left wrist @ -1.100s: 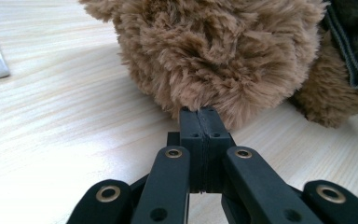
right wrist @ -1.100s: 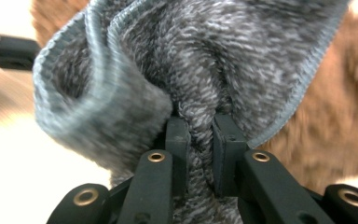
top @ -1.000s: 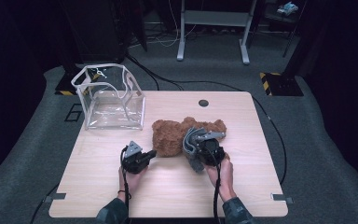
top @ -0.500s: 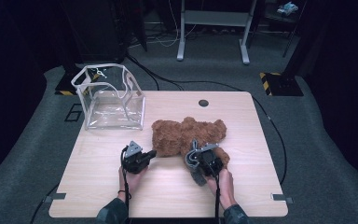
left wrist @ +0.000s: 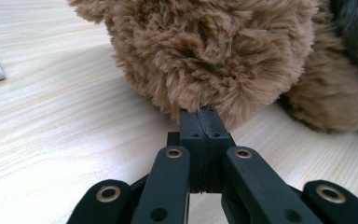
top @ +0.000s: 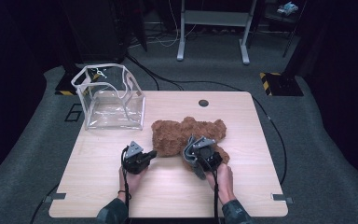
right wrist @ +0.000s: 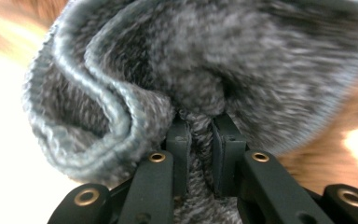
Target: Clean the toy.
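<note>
The left gripper pinches the brown teddy bear's fur. The right gripper clamps the grey knitted garment, on the bear.

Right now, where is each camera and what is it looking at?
High view: above the table, looking forward and down; forearms, hands, left gripper and right gripper show.
Left gripper view: on that gripper, its shut fingers pinching teddy bear fur.
Right gripper view: fingers pinching grey knit cloth.
Shared: the bear.
</note>
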